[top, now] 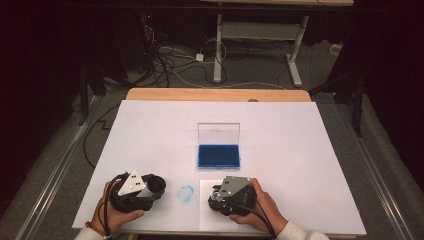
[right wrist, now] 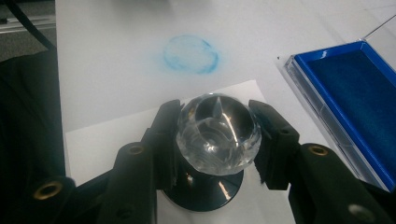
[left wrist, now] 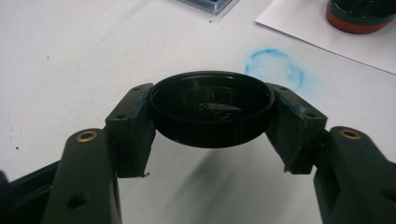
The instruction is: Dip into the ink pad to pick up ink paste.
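Left gripper [left wrist: 211,116]: my fingers clamp black round cap [left wrist: 211,112], lifted off desk [top: 150,130]. Right gripper [right wrist: 217,135]: fingers grip stamp by clear knob [right wrist: 218,134], base on white paper sheet [right wrist: 107,140]. Ink pad [top: 218,155] open. Uncapping done; inking, stamping left. Blue ring smudge [top: 186,194] on desk.

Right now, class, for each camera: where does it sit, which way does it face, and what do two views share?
High view: above the table's near side, facing forward and down; both hands, left gripper, right gripper.
Left gripper view: looks along its jaws clamping a black cap.
Right gripper view: looks along its jaws clamping a clear-knobbed stamp.
Shared: blue ink ring, ink pad.
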`<state>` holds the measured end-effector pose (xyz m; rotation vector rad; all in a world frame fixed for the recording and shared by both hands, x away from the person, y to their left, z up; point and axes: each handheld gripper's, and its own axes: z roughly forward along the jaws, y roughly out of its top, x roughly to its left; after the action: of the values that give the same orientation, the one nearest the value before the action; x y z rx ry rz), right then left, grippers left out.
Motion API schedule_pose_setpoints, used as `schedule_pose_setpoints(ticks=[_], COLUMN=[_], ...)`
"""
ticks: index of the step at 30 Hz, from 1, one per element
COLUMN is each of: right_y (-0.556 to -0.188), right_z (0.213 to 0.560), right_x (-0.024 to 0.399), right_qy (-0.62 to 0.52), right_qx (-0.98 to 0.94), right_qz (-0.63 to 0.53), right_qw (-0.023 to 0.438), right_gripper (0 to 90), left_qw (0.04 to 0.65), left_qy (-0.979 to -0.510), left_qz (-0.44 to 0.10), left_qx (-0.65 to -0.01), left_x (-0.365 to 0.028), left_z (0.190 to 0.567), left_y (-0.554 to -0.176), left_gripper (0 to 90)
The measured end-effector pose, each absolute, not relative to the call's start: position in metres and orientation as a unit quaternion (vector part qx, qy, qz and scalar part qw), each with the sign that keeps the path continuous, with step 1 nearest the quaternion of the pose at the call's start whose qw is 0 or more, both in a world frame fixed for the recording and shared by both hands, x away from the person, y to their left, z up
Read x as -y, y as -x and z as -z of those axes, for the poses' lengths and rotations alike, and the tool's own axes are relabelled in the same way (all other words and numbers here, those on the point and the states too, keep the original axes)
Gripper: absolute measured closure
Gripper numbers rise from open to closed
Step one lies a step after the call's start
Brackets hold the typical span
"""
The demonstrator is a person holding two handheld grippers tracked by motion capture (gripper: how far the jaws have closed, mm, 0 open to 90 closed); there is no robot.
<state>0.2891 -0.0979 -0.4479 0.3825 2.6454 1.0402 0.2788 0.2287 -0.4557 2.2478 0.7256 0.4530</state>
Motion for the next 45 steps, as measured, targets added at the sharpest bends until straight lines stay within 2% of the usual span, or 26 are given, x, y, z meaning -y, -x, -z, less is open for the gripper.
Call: schedule_pose_setpoints(ticks=[14, 39, 45], right_y=[-0.293, -0.2887, -0.2928], right_z=[0.4485, 0.4495, 0.4428], right_x=[0.1034, 0.0993, 0.1044], right_qy=[-0.14, -0.134, -0.145], right_qx=[-0.912, -0.914, -0.91], right_qz=[-0.367, -0.358, -0.369], right_qw=[0.119, 0.133, 0.119], right_gripper=[57.1, 56.9, 56.9], left_qw=[0.362, 0.359, 0.363], left_qy=[-0.871, -0.873, -0.871], left_qz=[-0.175, -0.173, -0.175], left_qx=[-0.282, -0.281, -0.281], left_x=[-0.23, -0.228, -0.2291], left_z=[0.4554, 0.4562, 0.4547], left_y=[-0.2778, -0.2789, -0.2785], left_gripper=[36.6, 36.6, 36.6])
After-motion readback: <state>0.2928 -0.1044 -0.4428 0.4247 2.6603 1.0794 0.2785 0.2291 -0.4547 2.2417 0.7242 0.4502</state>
